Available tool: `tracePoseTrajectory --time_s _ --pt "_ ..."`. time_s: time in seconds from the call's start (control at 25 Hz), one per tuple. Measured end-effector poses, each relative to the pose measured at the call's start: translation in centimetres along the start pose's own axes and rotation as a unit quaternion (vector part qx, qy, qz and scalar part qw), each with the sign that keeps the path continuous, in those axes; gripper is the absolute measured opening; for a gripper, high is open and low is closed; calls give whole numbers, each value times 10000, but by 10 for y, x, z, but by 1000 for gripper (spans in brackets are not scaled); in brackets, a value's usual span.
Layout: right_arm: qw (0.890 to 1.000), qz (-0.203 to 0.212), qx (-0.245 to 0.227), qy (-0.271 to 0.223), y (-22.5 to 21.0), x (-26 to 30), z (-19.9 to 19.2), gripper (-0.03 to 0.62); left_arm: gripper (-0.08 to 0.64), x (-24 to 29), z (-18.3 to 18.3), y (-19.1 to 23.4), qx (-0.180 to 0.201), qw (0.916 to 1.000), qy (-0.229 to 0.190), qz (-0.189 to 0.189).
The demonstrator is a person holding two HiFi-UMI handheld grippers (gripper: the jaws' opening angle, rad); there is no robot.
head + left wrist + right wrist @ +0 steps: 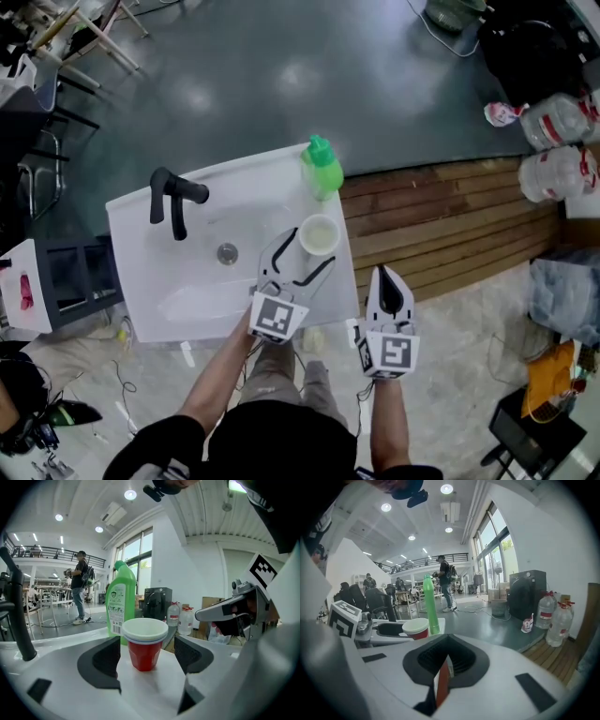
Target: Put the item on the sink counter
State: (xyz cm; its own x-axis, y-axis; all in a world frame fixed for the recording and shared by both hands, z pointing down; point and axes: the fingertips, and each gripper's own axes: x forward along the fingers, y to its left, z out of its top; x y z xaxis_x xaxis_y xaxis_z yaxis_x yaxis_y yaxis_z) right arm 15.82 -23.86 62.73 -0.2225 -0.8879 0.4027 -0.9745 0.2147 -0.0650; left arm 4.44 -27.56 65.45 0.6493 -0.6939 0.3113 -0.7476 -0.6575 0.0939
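Your left tool (pixel 313 247) stands wide, jaws either side of the red cup (pixel 319 234), not touching. Cup upright on the sink worktop (pixel 272 180), near the green bottle (pixel 322 167). Your right tool (pixel 384 277): jaws together, beside the worktop.

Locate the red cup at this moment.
In the head view the red cup stands on the right side of the sink counter, next to the green bottle, between the open jaws of the left gripper.
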Motion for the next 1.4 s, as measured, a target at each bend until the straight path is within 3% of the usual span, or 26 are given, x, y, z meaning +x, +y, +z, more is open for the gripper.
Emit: tracePoseTrajectory --time_s 0.8,1.4 --pt "9974 285 -266 -613 17 -67 70 -2 335 -77 78 -29 -26 9981 -374 496" --pt "9898 788 -550 -1055 55 -121 116 -2 291 -178 129 -37 -24 9887 -662 1343"
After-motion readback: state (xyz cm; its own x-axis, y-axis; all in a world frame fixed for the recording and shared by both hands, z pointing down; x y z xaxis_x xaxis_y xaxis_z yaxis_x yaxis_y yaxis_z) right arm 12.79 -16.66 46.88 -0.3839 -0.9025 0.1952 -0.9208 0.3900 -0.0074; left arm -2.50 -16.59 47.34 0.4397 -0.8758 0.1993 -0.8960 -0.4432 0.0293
